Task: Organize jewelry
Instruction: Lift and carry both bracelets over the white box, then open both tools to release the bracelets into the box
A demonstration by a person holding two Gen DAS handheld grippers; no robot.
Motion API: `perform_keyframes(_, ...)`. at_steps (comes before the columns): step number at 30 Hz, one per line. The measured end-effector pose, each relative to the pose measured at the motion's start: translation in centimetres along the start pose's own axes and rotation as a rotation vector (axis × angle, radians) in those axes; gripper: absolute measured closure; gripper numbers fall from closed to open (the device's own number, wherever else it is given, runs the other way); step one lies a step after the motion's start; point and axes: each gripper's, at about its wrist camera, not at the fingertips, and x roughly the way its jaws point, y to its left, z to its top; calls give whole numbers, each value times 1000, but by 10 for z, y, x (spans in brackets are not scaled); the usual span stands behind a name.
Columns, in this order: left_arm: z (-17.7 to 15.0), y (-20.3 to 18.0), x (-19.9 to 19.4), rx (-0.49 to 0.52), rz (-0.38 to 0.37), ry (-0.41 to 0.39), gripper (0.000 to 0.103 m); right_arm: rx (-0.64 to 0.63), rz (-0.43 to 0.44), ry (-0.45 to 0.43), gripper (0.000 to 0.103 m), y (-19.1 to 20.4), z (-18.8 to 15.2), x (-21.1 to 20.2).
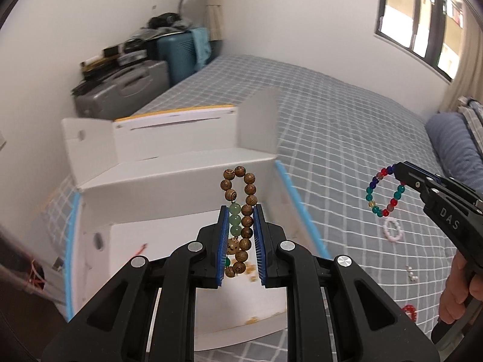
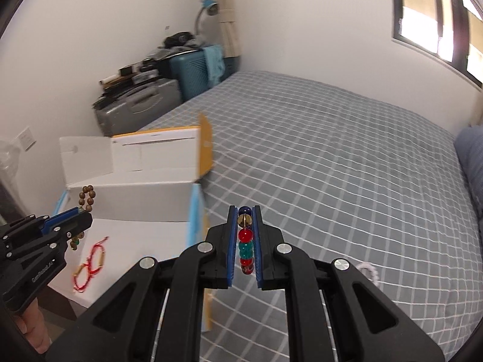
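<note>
- Jewelry pieces number six in view: two held in the air, three on the bed (image 1: pixel 347 114), one in the box (image 1: pixel 181 181).
- One bed with a grey checked cover carries everything; one white cardboard box with its flaps open sits on it at the left.
- Two suitcases stand past the bed's far end: a teal one (image 1: pixel 178 57) and a grey one (image 1: pixel 120 90), with clutter piled on top.
- One left gripper (image 1: pixel 240 235) is clamped on the wooden bead bracelet (image 1: pixel 241 190), which has a few pale green beads; it hangs over the open box.
- One right gripper (image 2: pixel 245 241) is pinched onto the coloured glass bead bracelet (image 1: pixel 385 193), red, blue and teal, held above the bed, to the right of the box.
- One red cord bracelet (image 2: pixel 89 267) lies on the box floor.
- One white bead bracelet (image 1: pixel 392 230) lies on the bed below the right gripper.
- One red piece (image 1: pixel 410 310) lies nearer the camera on the bed; its form is too blurred to tell.
- One small silvery piece (image 1: pixel 411 273) lies between those two.
</note>
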Motion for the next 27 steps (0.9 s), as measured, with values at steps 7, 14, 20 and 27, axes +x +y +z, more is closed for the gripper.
perform_keyframes(7,-11,50,4,-65,64,23,87,-50,78,2,94,51,2,10)
perform_keyframes(14,-33,82,23,-106,94,84,87,-76,118,56,94,91,-20,39)
perform_keyframes(20,-51,98,46,-133,95,143,87,-78,125,147,94,108,-46,74)
perform_keyframes(27,-63,107,67,-147,109,198,87,-75,123,213,94,117,-64,99)
